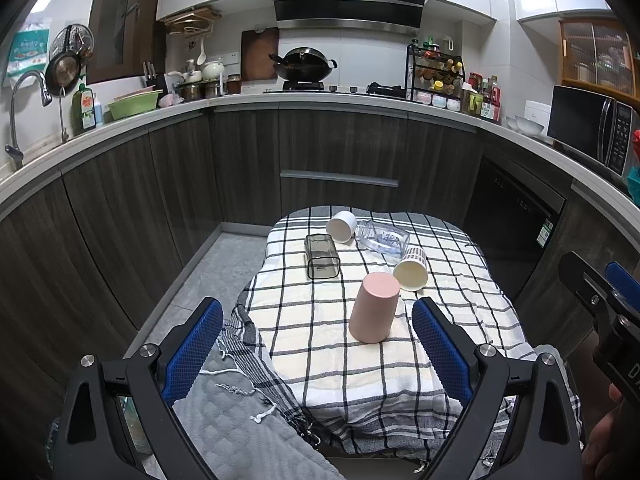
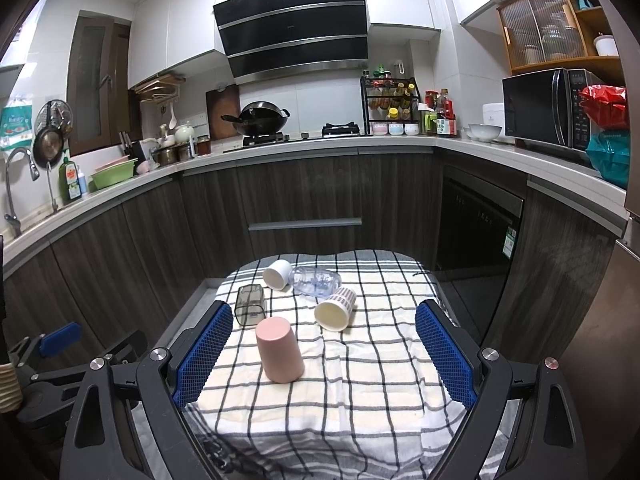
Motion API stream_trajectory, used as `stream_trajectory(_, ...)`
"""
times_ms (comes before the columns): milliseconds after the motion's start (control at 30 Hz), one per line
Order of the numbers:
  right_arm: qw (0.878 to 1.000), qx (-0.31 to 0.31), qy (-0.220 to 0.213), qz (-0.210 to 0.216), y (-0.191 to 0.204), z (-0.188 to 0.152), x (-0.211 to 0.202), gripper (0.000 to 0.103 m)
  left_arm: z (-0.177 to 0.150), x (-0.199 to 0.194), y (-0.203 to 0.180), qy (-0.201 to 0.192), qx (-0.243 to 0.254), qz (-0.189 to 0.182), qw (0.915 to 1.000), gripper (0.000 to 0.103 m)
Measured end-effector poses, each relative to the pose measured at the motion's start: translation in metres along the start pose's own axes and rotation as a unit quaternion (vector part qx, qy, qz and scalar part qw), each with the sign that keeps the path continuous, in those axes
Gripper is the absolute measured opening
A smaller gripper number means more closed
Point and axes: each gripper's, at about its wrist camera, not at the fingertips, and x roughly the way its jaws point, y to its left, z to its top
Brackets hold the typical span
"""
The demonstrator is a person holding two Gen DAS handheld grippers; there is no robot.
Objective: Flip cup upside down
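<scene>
Pink cup (image 1: pixel 374 307) upside down on checked cloth (image 1: pixel 320 344), mid-worktop, untouched. Left tongs (image 1: pixel 318 354) and right tongs (image 2: pixel 324 356) both released, spread wide at 6 o'clock of cup. Beyond at 12 o'clock: grey cup (image 1: pixel 321 256), white cup (image 1: pixel 341 226), clear bottle (image 1: pixel 382 238), striped cup (image 1: pixel 412 269), all on sides.

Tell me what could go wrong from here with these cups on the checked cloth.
The striped cup, white cup and clear bottle lie on their sides close together, so reaching for one may roll the others. The loose, wrinkled checked cloth could snag a gripper. The pink cup, already upside down, may get knocked over.
</scene>
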Motion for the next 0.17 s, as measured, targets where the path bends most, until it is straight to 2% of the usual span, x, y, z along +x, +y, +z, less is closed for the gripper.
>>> stream_trajectory(167, 1.0, 0.001, 0.003, 0.0, 0.0006, -0.0014, 0.0016, 0.093, 0.0002, 0.0001, -0.0009, 0.0, 0.002, 0.002, 1.0, 0.097)
